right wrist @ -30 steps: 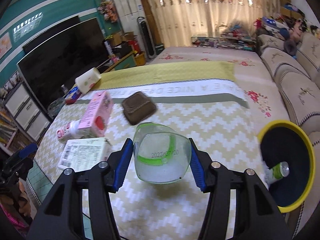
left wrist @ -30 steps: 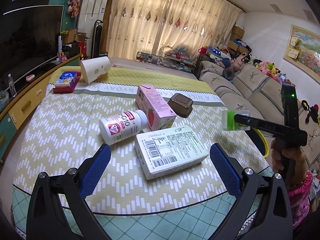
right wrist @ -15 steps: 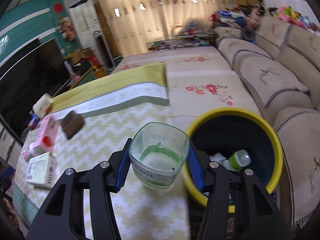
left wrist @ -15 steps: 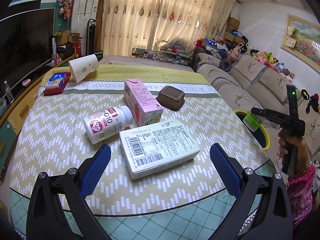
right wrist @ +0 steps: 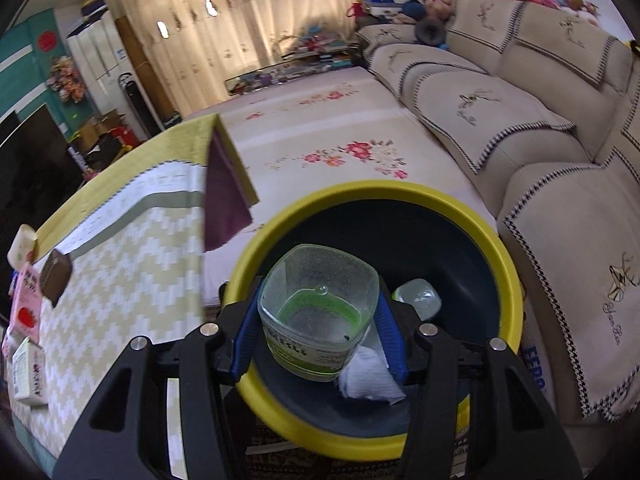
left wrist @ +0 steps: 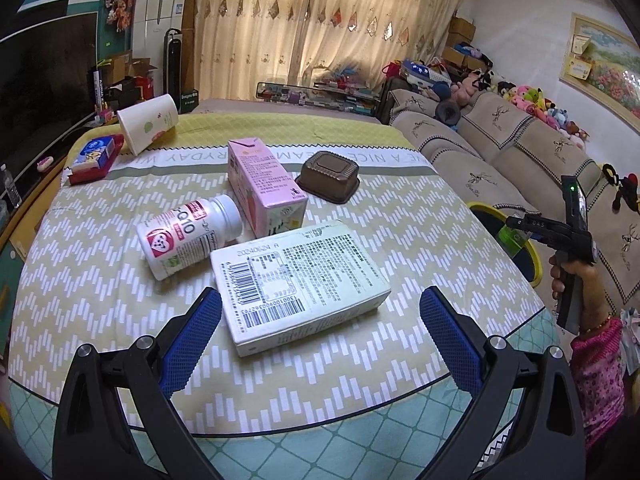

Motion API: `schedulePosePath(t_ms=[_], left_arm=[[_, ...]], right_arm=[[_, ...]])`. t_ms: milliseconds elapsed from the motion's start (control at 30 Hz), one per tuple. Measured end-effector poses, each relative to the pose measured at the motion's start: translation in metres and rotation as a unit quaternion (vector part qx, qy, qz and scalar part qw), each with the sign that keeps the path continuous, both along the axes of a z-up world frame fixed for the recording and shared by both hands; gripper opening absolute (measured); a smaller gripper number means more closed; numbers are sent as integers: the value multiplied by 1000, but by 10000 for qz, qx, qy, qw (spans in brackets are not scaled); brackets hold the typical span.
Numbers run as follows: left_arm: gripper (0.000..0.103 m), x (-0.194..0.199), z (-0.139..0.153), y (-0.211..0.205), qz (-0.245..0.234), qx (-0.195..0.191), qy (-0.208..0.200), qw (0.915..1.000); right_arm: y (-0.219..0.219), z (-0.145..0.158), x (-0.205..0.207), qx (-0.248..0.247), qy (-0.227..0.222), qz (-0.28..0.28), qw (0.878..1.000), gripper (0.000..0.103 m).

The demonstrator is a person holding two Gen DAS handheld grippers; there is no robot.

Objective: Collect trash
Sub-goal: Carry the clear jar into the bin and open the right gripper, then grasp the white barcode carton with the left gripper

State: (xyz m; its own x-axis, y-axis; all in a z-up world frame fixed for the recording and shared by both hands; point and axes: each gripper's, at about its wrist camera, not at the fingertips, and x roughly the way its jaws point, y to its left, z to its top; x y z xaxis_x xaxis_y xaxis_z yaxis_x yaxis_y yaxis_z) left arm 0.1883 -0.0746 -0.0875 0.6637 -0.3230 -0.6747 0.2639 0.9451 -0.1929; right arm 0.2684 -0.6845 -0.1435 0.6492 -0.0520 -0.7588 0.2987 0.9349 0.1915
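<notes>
While held over the bin: the clear plastic cup (right wrist: 318,312) with a green band sits clamped between the blue pads of the right gripper (right wrist: 318,320), its base facing the camera.
Bin: the yellow-rimmed trash bin (right wrist: 508,280) stands on the floor beside the table (left wrist: 100,300), between it and the sofa (right wrist: 540,140); inside lie a crumpled white tissue (right wrist: 370,378) and a small clear bottle (right wrist: 418,300).
Left gripper (left wrist: 320,336): jaws spread wide, nothing between them, hovering over the near table edge just in front of the white carton (left wrist: 300,276).
Still on the table: 1 white pill bottle (left wrist: 188,236) on its side, 1 pink carton (left wrist: 266,186), 1 brown tray (left wrist: 330,176) upside down, 1 tipped paper cup (left wrist: 148,122), 1 red-and-blue box (left wrist: 94,158).
</notes>
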Motion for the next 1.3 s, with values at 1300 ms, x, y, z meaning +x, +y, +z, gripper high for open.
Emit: schedulePosePath(t_ms=[1300], left_arm=[[96, -31, -12, -75, -1945, 17, 107, 9808]], right_arm=[[5, 10, -25, 35, -238, -26, 9997, 60]])
